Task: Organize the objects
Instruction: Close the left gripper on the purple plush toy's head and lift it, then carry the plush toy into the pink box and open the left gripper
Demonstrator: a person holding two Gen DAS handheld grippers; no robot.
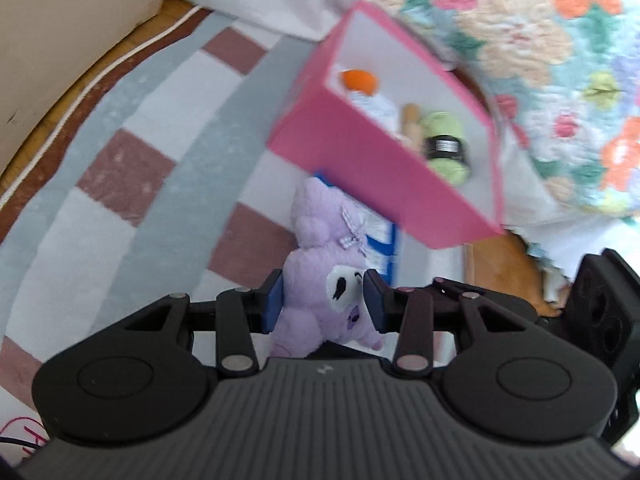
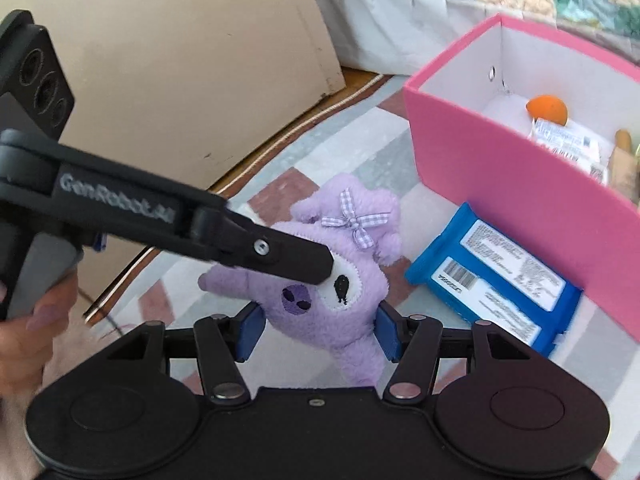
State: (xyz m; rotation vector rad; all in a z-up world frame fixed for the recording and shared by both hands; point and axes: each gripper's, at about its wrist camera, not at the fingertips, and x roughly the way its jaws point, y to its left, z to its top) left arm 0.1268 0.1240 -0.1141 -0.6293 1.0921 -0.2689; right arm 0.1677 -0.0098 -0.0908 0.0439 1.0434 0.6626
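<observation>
A purple plush toy (image 1: pixel 320 280) with a gingham bow hangs a little above the checked rug. My left gripper (image 1: pixel 324 302) is shut on it, its blue pads pressing both sides of the white face. In the right wrist view the plush toy (image 2: pixel 332 312) also sits between the pads of my right gripper (image 2: pixel 319 332), which squeeze its lower body. The left gripper (image 2: pixel 320 268) comes in there from the left, held by a hand. The open pink box (image 1: pixel 360 168) stands just beyond the plush toy.
The pink box (image 2: pixel 500 176) holds an orange (image 2: pixel 548 108), a white packet, and a green yarn ball (image 1: pixel 444 140). A blue packet (image 2: pixel 492 276) lies on the rug against the box. A cardboard sheet (image 2: pixel 180 60) leans at left; a floral bedspread (image 1: pixel 540 40) hangs behind.
</observation>
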